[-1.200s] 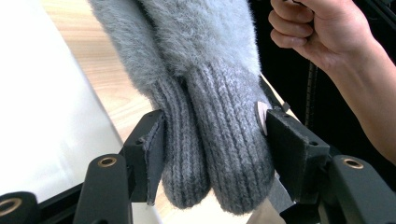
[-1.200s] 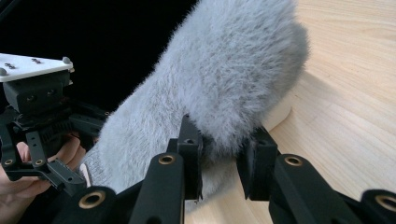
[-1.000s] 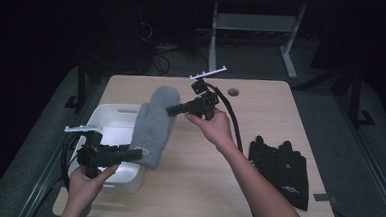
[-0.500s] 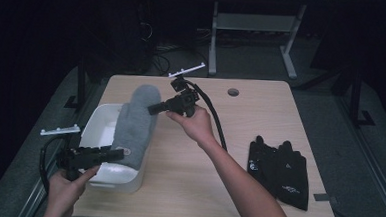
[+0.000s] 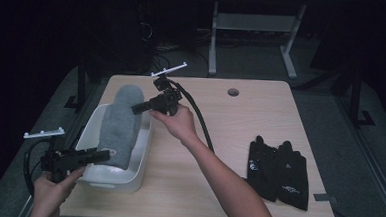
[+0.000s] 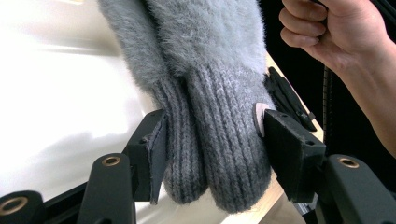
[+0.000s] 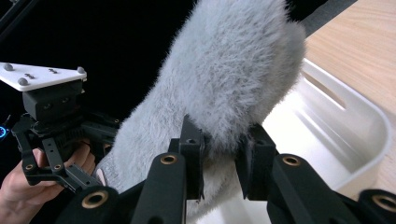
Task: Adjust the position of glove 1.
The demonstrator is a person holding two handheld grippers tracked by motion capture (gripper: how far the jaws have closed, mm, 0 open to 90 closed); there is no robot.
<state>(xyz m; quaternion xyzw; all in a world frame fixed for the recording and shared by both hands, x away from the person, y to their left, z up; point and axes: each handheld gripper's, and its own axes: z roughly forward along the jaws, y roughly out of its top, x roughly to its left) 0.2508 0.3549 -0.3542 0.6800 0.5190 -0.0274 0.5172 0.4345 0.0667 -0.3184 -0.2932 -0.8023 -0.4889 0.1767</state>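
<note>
The left hand-held gripper [image 6: 212, 140] has just been closing and now clamps the ribbed cuffs of the grey mittens [image 5: 119, 124]. The right hand-held gripper [image 7: 219, 156] pinches their fluffy tips. The mittens hang stretched over the white bin [image 5: 141, 153] on the table [image 5: 250, 116].

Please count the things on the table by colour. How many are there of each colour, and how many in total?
Grey mittens: 2, held as a pair over the tub
Black gloves: 2
White tub: 1
Total: 5
</note>
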